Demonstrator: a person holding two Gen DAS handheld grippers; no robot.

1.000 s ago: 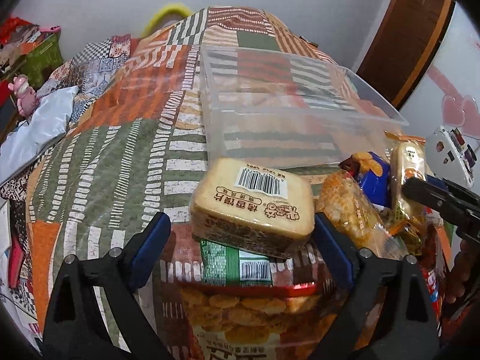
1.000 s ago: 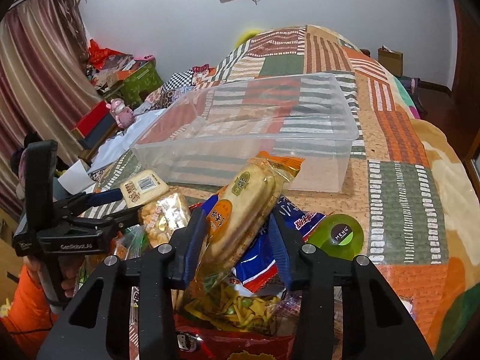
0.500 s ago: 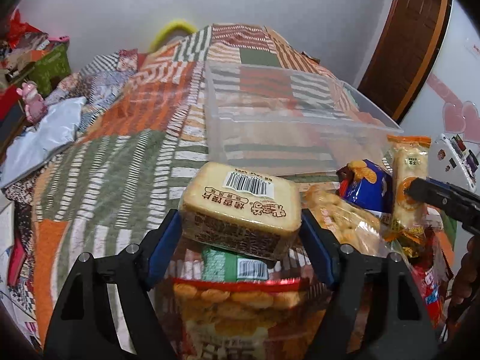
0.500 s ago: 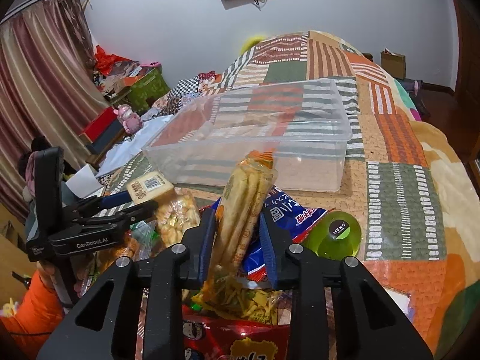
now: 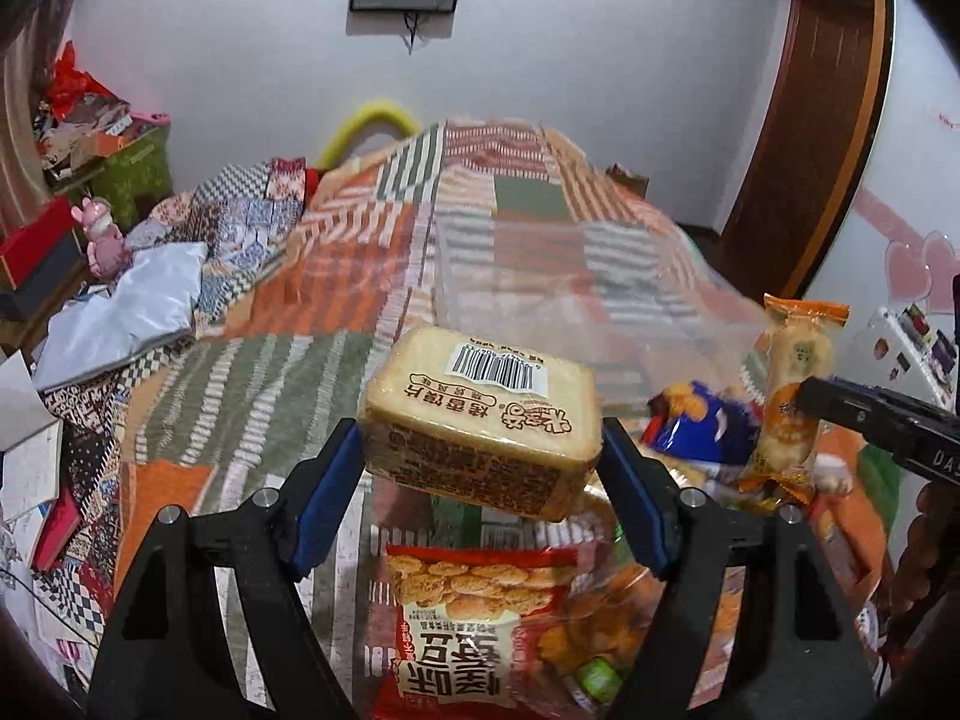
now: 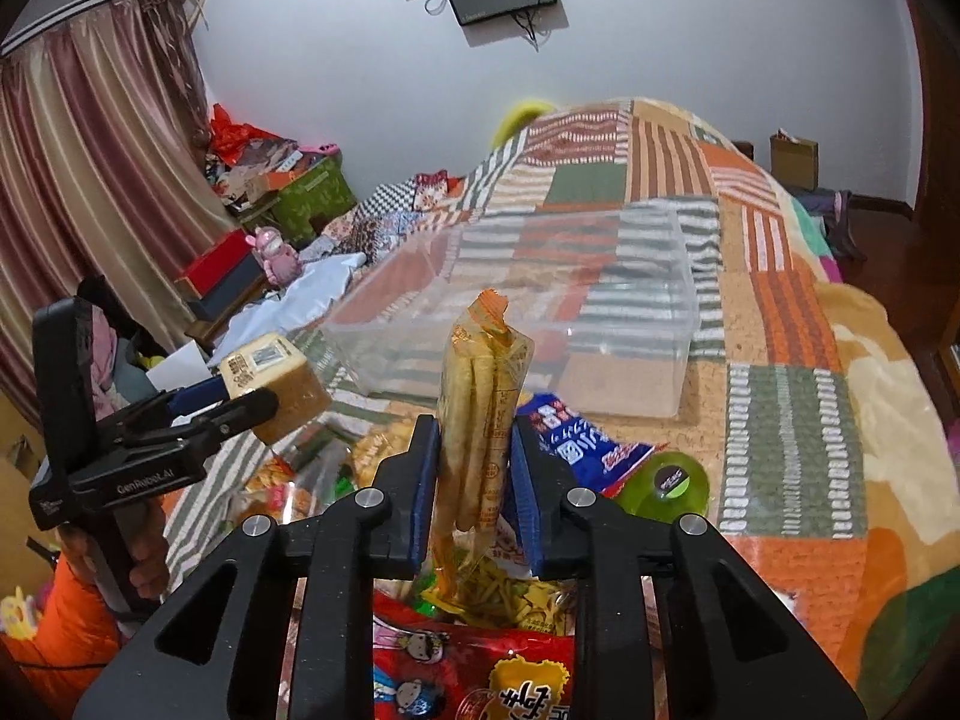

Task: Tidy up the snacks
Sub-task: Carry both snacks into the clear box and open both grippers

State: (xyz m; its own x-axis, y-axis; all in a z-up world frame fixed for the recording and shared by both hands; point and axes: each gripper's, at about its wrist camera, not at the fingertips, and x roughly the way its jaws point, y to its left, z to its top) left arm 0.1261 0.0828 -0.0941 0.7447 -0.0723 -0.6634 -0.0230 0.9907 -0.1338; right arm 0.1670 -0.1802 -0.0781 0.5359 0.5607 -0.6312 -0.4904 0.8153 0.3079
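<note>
Both hands are at the lift stage of a pick, each with one snack clear of the heap and the box not yet reached. The left gripper (image 5: 480,468) has its blue pads pressed against the two short sides of a tan, square-edged pack of toasted bread slices with a barcode sticker on top (image 5: 483,414); the jaws have just been closing onto it, and it now hangs above the red bag of round crackers (image 5: 474,630) that lies under it. The right gripper (image 6: 471,480), whose jaws have also just been closing, pinches a tall, narrow clear-and-orange sleeve of rice crackers (image 6: 483,408) low on its body, so the sleeve stands upright with its crimped top free.

The clear rectangular plastic storage box (image 6: 624,384) sits on the patchwork striped bedspread (image 6: 786,420) just beyond the snack pile, open and, as far as its blurred see-through walls let me judge, empty. A blue snack packet (image 6: 576,450) and a green round lidded tub (image 6: 666,480) remain on the spread near its front wall.

Next, each hand likely has to carry its pack forward over the near rim and lower it inside before letting go. The two should head for different ends of the box so the grippers do not meet, and the tall sleeve would probably need tipping flat
</note>
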